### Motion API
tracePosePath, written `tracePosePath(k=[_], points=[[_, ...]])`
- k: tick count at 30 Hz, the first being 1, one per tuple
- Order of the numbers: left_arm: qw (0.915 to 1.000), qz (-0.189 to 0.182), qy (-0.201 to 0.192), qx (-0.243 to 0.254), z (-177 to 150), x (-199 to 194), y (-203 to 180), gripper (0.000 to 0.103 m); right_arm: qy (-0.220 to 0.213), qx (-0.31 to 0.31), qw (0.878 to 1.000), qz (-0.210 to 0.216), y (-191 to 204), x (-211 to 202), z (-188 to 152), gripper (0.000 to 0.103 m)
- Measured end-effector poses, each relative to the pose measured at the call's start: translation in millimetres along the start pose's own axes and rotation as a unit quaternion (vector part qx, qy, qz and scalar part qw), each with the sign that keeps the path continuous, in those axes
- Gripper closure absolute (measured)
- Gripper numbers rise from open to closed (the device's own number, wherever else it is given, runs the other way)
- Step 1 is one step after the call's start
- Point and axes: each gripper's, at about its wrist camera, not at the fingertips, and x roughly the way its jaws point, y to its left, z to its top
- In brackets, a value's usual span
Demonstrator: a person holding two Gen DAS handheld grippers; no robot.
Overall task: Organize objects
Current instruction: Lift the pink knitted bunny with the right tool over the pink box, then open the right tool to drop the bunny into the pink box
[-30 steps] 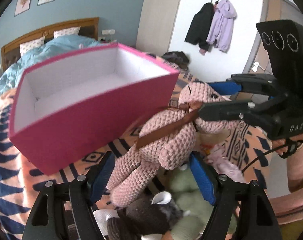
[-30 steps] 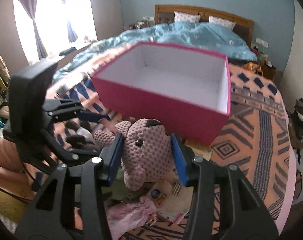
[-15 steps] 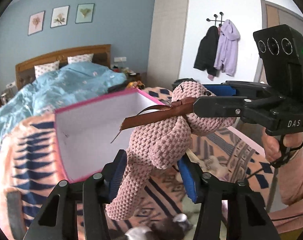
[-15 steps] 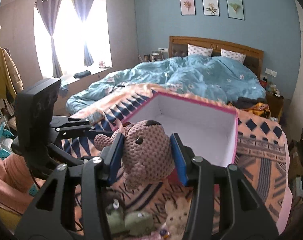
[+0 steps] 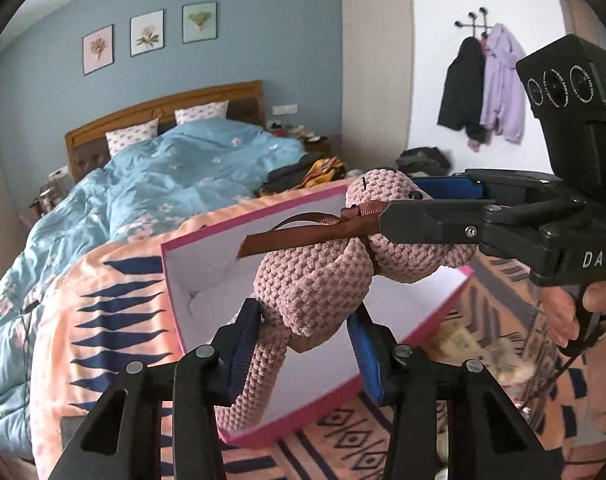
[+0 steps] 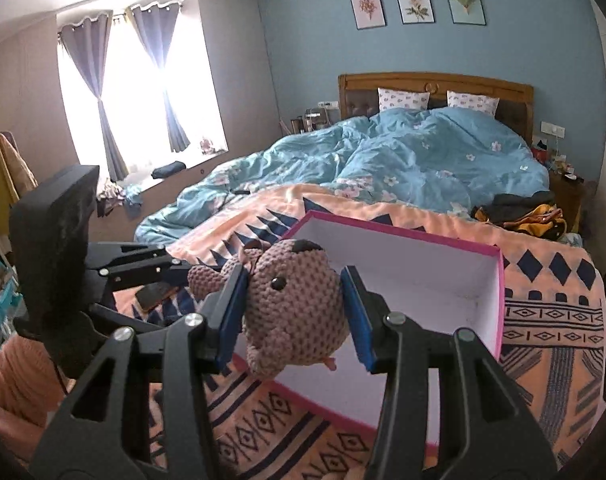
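Note:
A pink knitted teddy bear (image 5: 319, 288) with a brown ribbon (image 5: 303, 232) hangs in the air, held by both grippers. My left gripper (image 5: 303, 344) is shut on its lower body. My right gripper (image 6: 293, 312) is shut on its head (image 6: 291, 300); this gripper also shows in the left wrist view (image 5: 455, 208). Behind and below the bear stands an open pink box (image 6: 499, 300) with a white inside, on the patterned blanket; it also shows in the left wrist view (image 5: 175, 280).
The orange and navy blanket (image 6: 551, 320) covers the near end of a bed with a blue duvet (image 6: 403, 160). A fuzzy plush toy (image 5: 499, 364) lies at the lower right. A phone (image 6: 153, 294) lies on the blanket. Coats (image 5: 483, 88) hang on the wall.
Both grippers have lifted the bear up from the toy pile. The box now sits lower and farther in view, with the bear in front of its opening.

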Motion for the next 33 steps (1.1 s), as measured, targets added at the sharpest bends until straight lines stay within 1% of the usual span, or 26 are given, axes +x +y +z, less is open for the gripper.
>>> tracePosePath(k=[5,9,11,14,15,17,19,22,23,25,28,30,33], points=[[0.9993,0.008,0.037,-0.006,-6.7,28.4,10.0,0.058,0.029,0.016,0.999,0.01,-13.8,28.4,-7.6,0.053],[0.9979,0.017,0.061,-0.006,-9.9,47.4,14.1,0.058,0.063,0.027,0.998,0.013,-24.1,55.1,-19.1,0.053],[0.9964,0.034,0.077,-0.001,-12.1,57.5,14.4,0.058,0.078,0.031,0.996,0.015,-29.0,66.5,-24.2,0.052],[0.9952,0.042,0.089,-0.005,-15.5,66.5,17.5,0.058,0.103,0.037,0.994,0.002,-34.8,84.4,-33.4,0.05],[0.995,0.046,0.088,-0.013,-16.9,67.2,19.8,0.058,0.108,0.037,0.993,-0.004,-36.9,87.8,-35.2,0.049],[0.9953,0.051,0.079,-0.024,-17.8,64.7,23.7,0.055,0.12,0.034,0.992,-0.026,-40.2,94.2,-39.6,0.049],[0.9953,0.061,0.065,-0.038,-18.9,59.5,28.2,0.044,0.125,0.043,0.991,-0.035,-43.9,95.7,-42.5,0.047],[0.9958,0.065,0.043,-0.047,-20.1,50.0,31.4,0.036,0.115,0.052,0.991,-0.043,-48.8,89.6,-43.2,0.044],[0.9963,0.061,0.036,-0.049,-20.4,45.8,31.5,0.033,0.111,0.053,0.991,-0.047,-49.0,86.0,-43.5,0.041],[0.9968,0.055,0.015,-0.057,-22.1,34.5,31.2,0.023,0.101,0.051,0.992,-0.05,-47.8,78.0,-43.6,0.039],[0.9972,0.036,-0.011,-0.064,-23.2,18.1,29.3,0.019,0.085,0.042,0.994,-0.058,-41.3,63.6,-41.0,0.037],[0.9974,0.024,-0.026,-0.064,-22.9,7.7,25.4,0.017,0.074,0.036,0.995,-0.063,-35.3,54.4,-38.4,0.028],[0.997,0.011,-0.042,-0.064,-25.6,-6.3,17.7,0.016,0.045,0.031,0.996,-0.066,-25.7,32.4,-36.7,0.022]])
